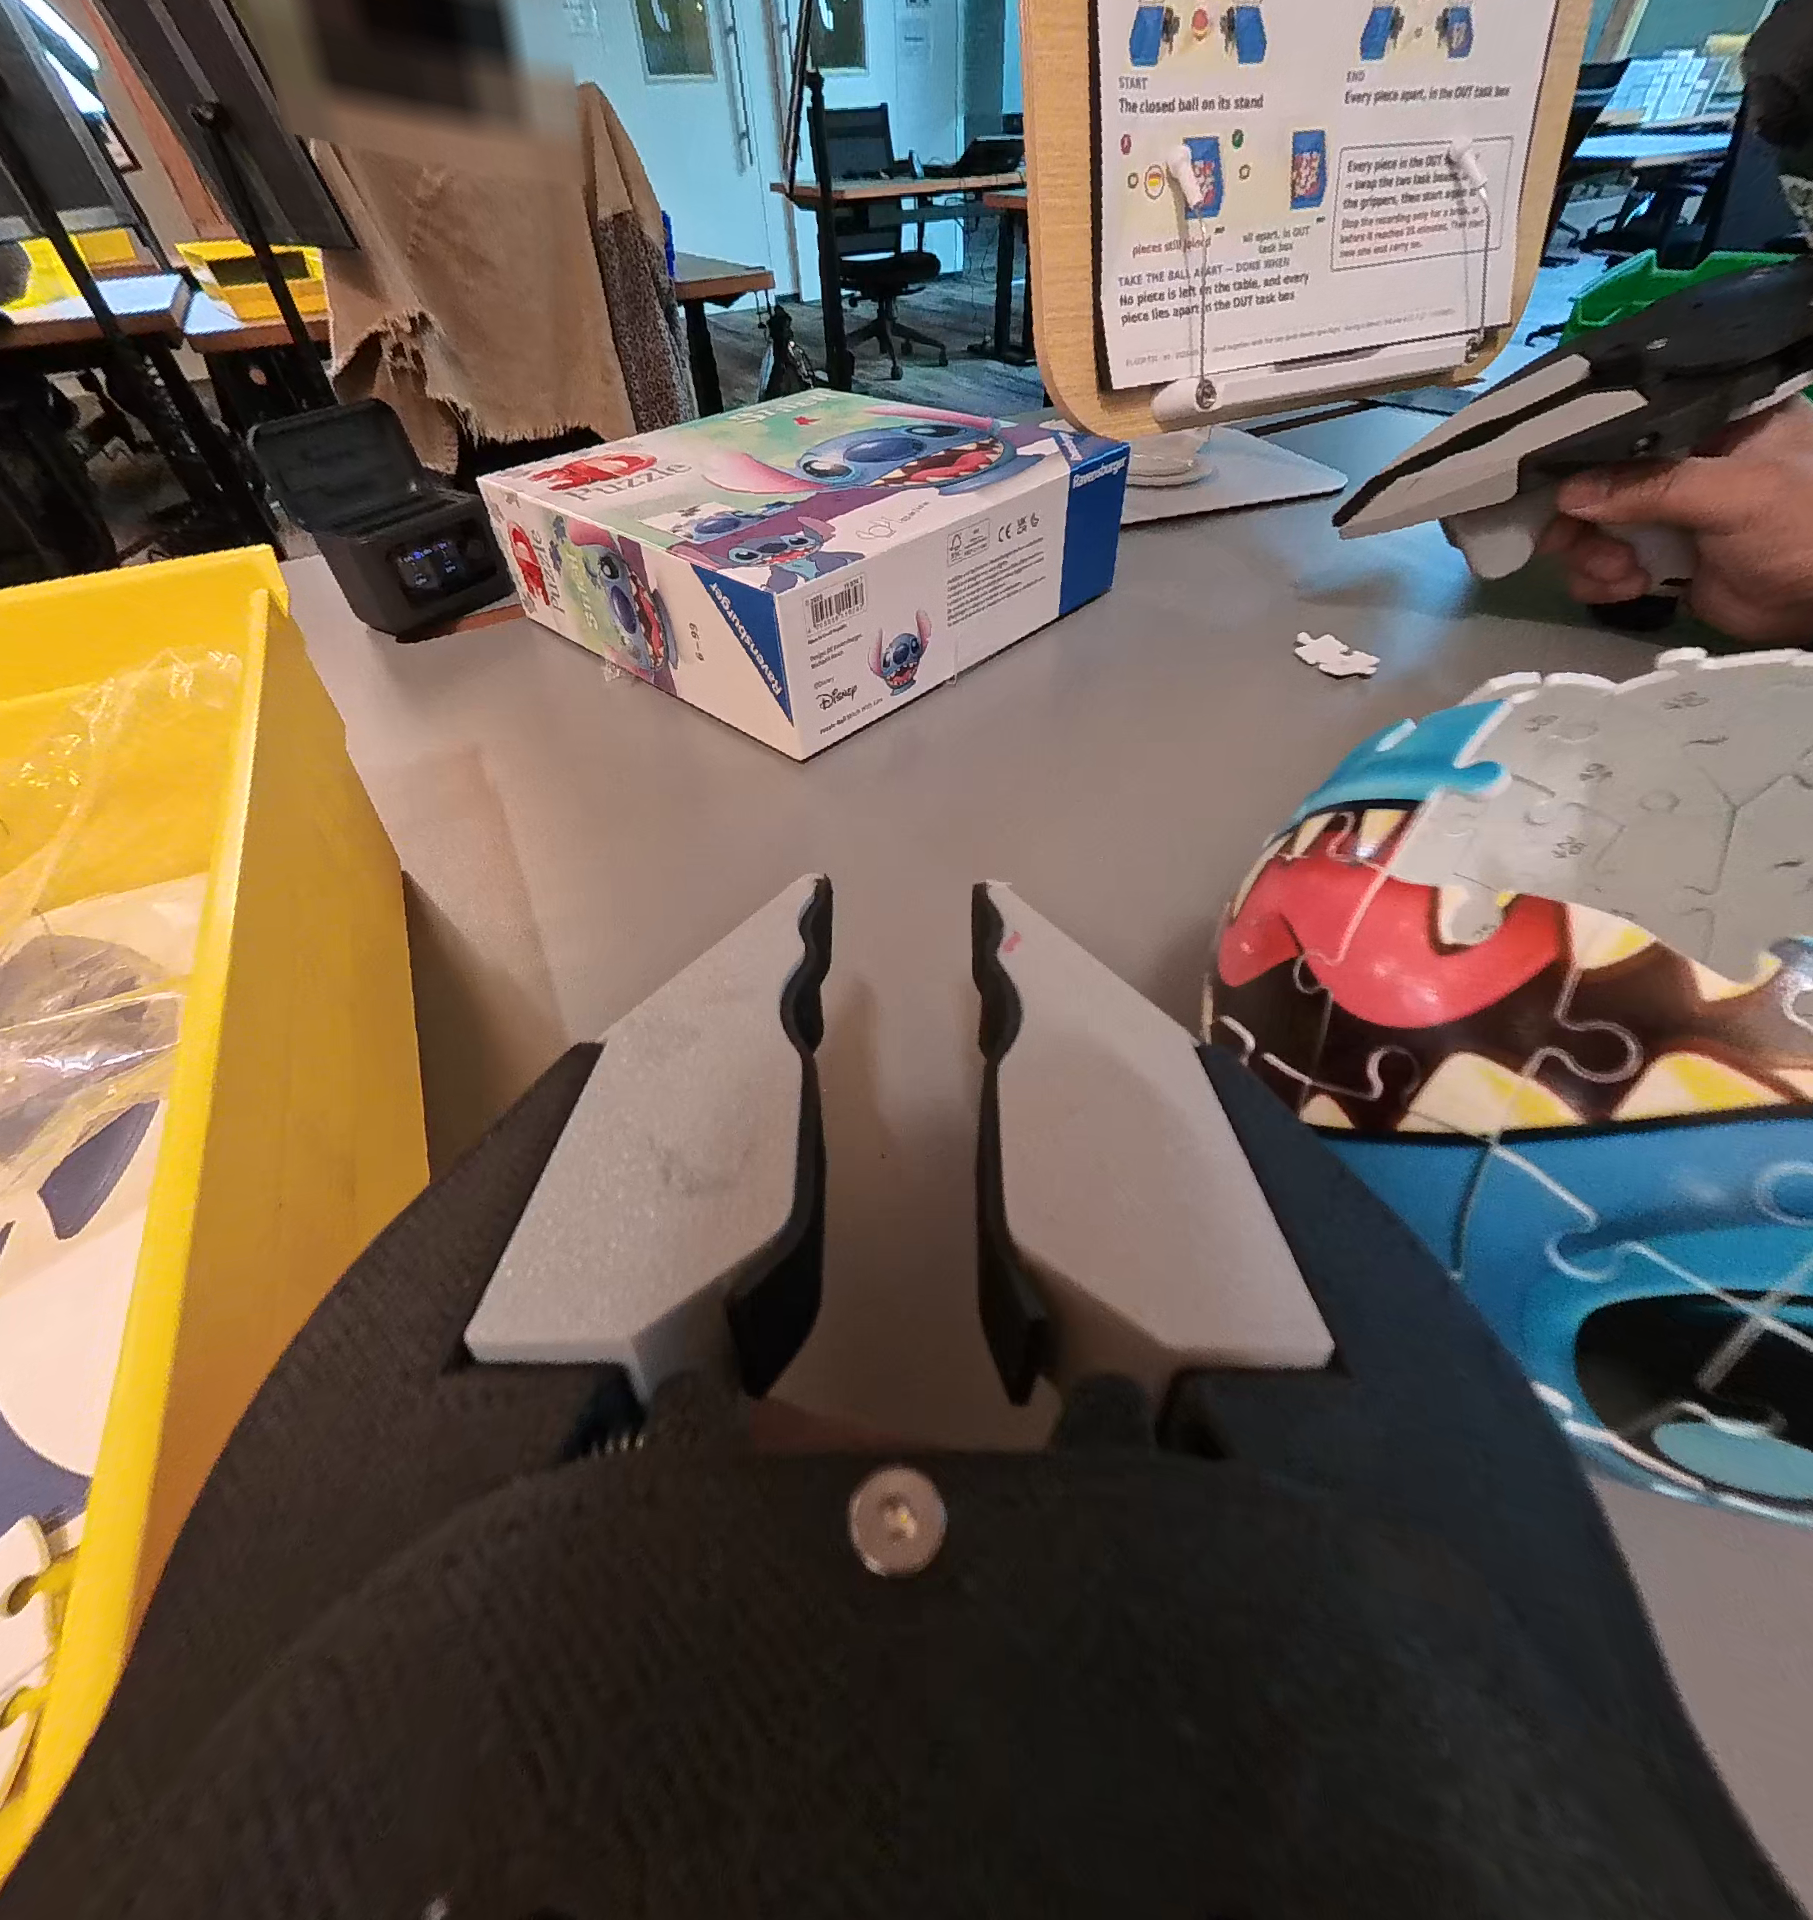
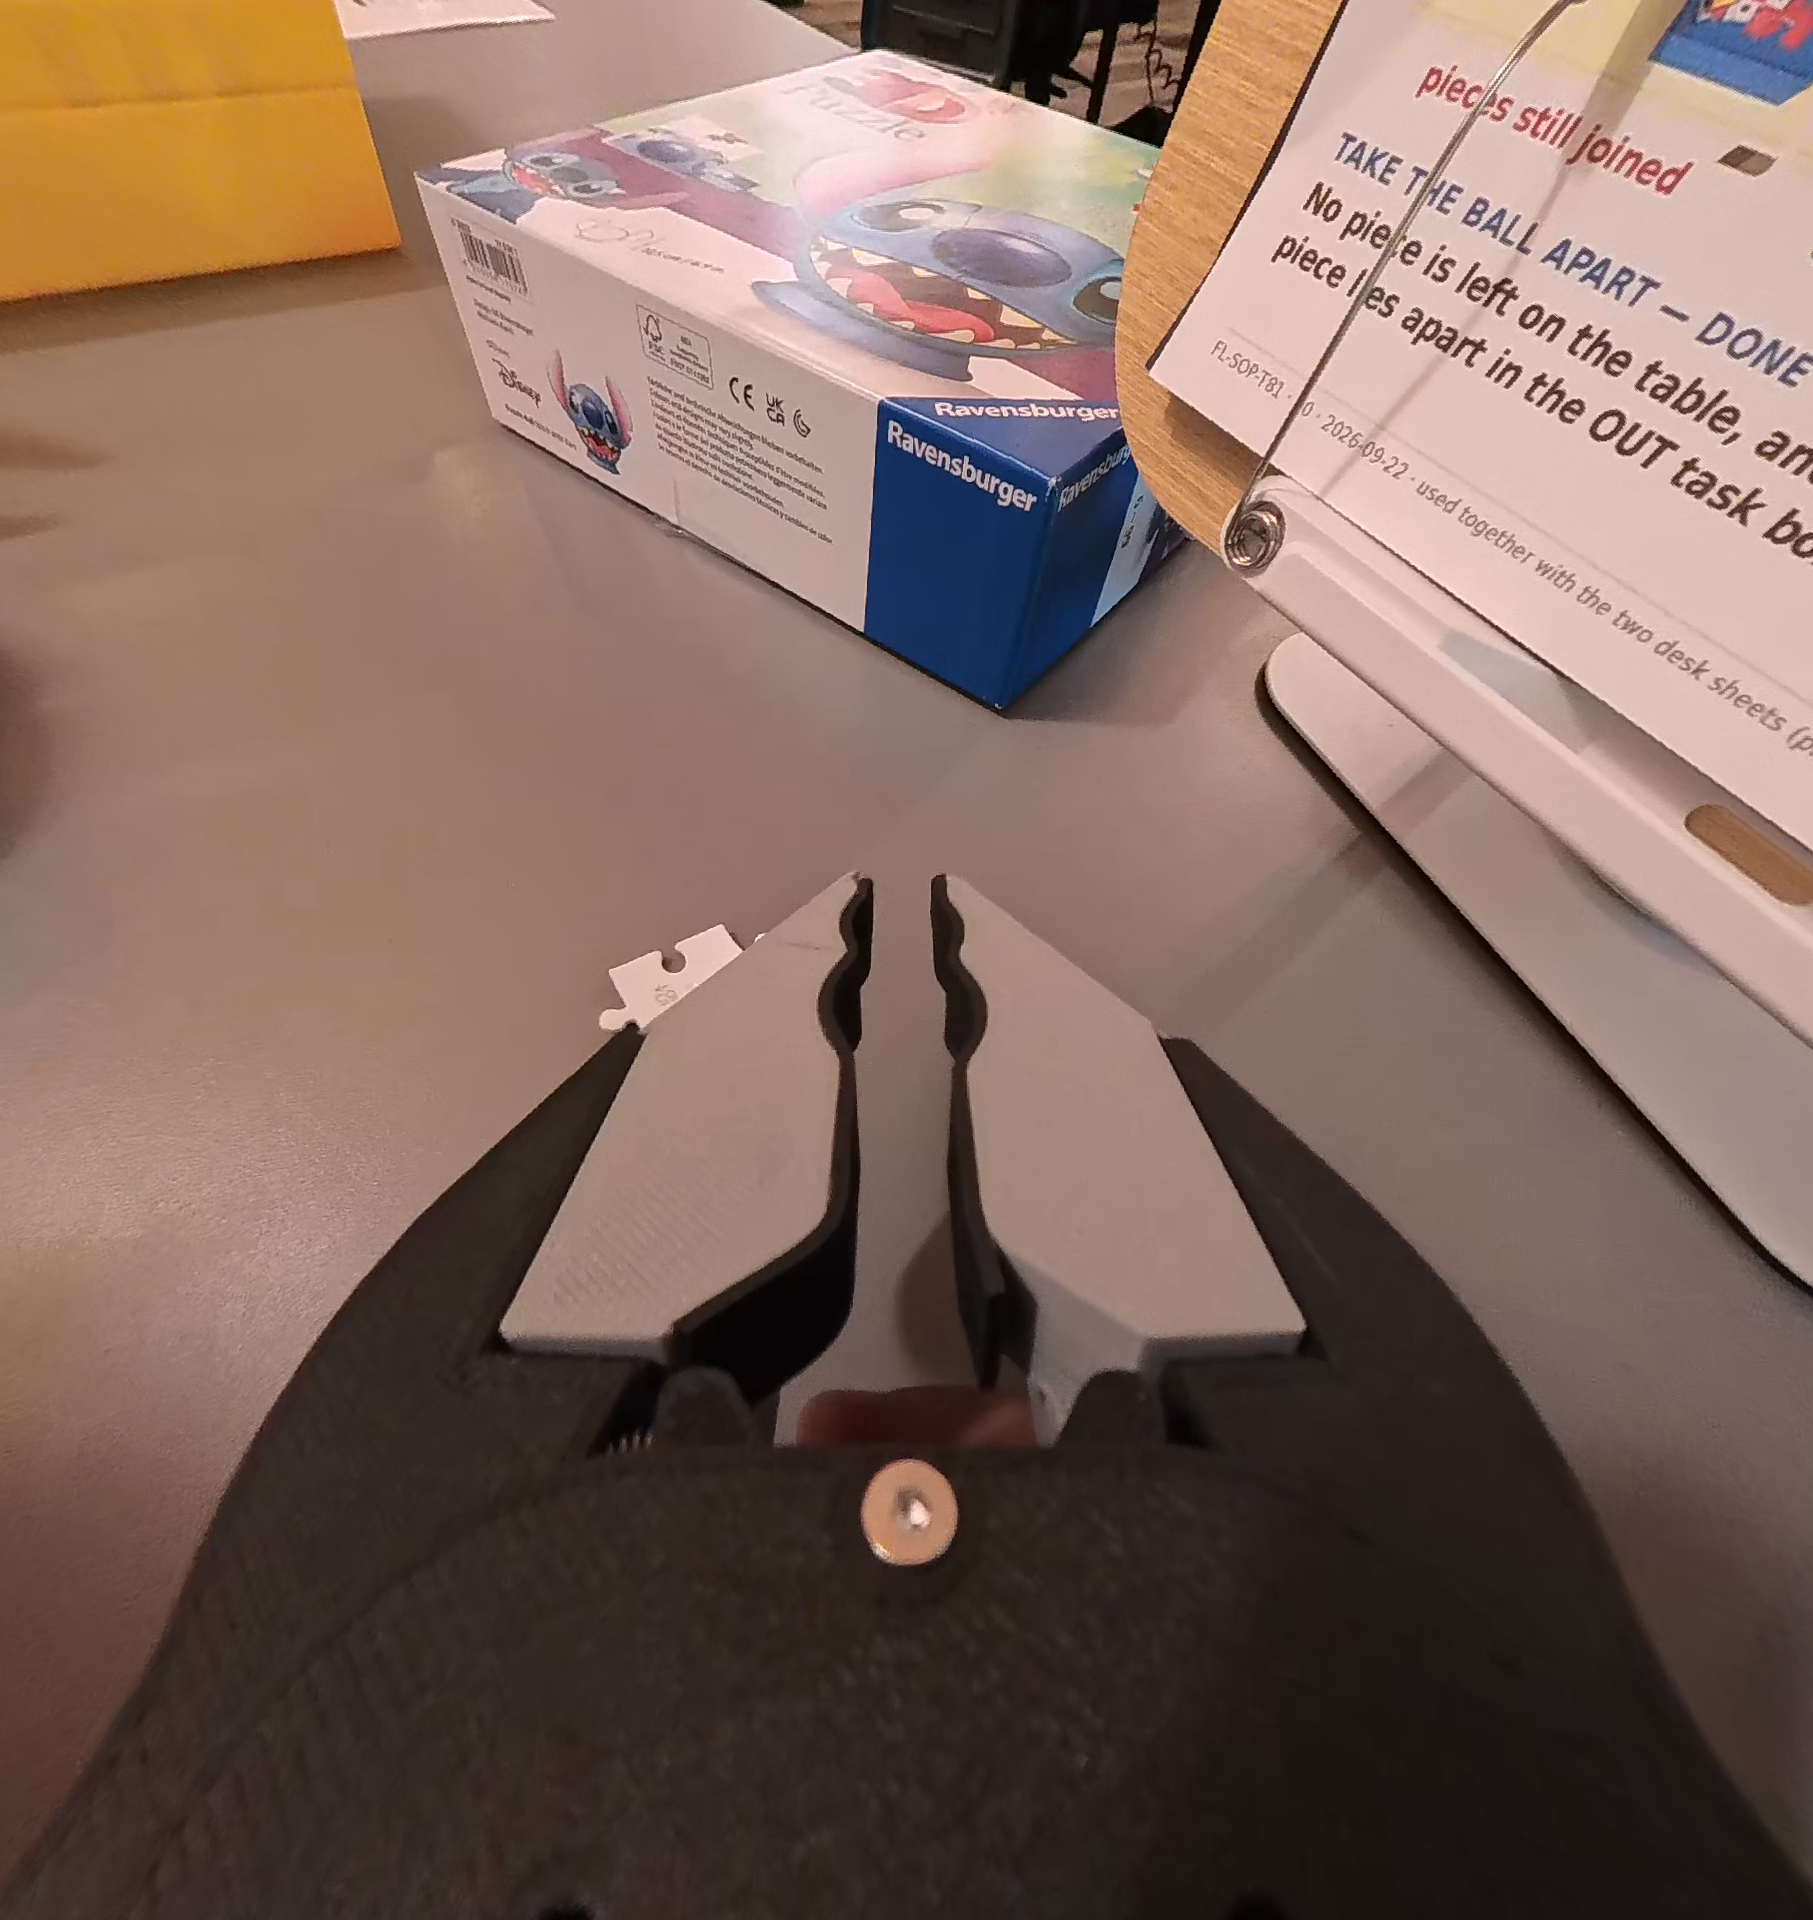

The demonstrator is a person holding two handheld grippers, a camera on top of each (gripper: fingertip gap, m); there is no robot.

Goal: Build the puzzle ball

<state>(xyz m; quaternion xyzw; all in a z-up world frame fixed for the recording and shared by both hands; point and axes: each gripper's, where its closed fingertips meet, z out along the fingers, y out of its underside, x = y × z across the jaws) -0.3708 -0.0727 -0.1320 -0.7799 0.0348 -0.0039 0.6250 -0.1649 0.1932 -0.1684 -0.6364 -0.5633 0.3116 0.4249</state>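
Left claw (image 1: 902,894) and right claw (image 2: 902,888) both low, empty, jaws slightly parted.

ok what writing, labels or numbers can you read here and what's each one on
I don't copy out writing; these things carry it:
puzzle box: printed words, logos and a barcode on the lid and sides.
instruction sheet on the stand: printed text with pictures.
loose puzzle piece: a small mark on its white back.
puzzle ball: tiny marks on grey piece backs, too small to read.
black device: small lit display, too blurred to read.
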